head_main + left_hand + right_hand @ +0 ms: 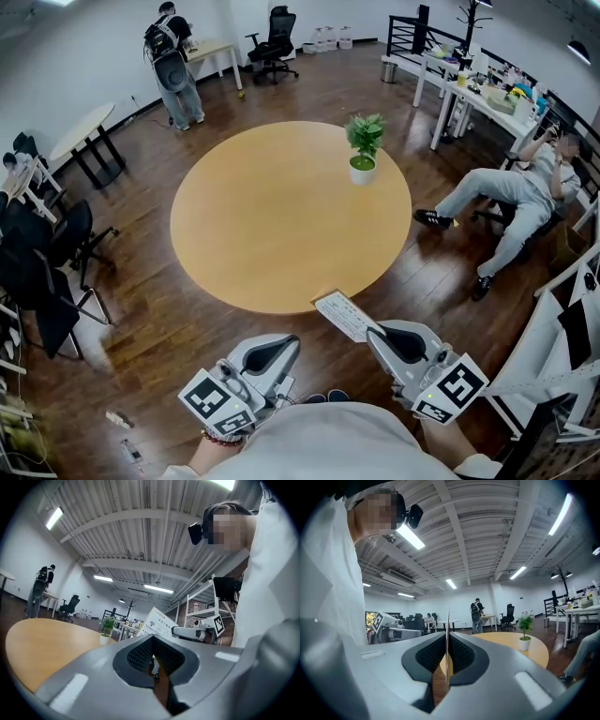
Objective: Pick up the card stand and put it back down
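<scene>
White and super thin, the card stand point(345, 315) is up in the air just off the near edge of the round wooden table point(281, 216). The right gripper point(377, 334) is clamped tight on one edge of it, panel edge-on between the pads. The left gripper point(289, 343) is pinched closed on nothing. I'd guess the stand's light, stiff and kinda slick, so grip well in from the edge and set it down gently.

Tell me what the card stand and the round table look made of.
Card stand: thin stiff sheet with white print, probably plastic or acrylic; edge-on it is a mere line. Table: smooth, matte, pale wood-coloured top, wood or laminate.
</scene>
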The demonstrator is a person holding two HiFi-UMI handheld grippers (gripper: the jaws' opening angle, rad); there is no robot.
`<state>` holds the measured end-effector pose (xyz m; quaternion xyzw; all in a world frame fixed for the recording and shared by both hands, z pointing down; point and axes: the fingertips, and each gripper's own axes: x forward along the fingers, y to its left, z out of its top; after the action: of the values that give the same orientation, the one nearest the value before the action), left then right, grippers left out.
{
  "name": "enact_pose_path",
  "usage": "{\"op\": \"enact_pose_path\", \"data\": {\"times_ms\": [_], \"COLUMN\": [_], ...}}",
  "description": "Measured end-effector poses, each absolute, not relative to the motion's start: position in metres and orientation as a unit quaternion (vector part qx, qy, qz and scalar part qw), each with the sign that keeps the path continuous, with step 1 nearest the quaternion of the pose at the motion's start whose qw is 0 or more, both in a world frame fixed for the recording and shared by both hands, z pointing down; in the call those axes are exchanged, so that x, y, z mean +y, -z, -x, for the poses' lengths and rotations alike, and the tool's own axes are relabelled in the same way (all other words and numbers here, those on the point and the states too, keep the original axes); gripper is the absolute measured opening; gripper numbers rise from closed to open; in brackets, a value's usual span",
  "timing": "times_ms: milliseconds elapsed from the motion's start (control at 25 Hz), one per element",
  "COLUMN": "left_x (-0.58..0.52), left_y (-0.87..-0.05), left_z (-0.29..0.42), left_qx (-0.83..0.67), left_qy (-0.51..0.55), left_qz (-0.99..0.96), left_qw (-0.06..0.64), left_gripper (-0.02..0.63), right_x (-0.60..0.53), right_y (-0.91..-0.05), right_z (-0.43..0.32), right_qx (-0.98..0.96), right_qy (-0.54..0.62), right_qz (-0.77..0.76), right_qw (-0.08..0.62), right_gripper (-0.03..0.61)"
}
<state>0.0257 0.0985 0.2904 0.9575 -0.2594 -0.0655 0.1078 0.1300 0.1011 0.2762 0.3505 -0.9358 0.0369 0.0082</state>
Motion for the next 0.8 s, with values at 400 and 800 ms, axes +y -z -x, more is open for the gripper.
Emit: {"op": "enact_pose_path", "data": {"times_ms": [400,800], "left_x": [0.101,0.069], "left_y": [-0.308,-0.317], "left_z": [-0.017,0.01], "left_qx": [-0.262,-0.313], "left_qy": [0.052,0.025], "left_qz": [-0.956,-0.938], "left_qw": [0.123,0.149], "left_gripper": [0.002,0.002], "right_x": [0.091,0.036], "right_y": [-0.288,-0.31], "right_z": [-0.132,-0.112], "right_qx": [-0.93,-0.936], "right_qy": [-0.067,-0.112], "right_qz": [-0.362,-0.332], "right_qw": [-0.002,0.01], "right_gripper": [0.021,0.022]}}
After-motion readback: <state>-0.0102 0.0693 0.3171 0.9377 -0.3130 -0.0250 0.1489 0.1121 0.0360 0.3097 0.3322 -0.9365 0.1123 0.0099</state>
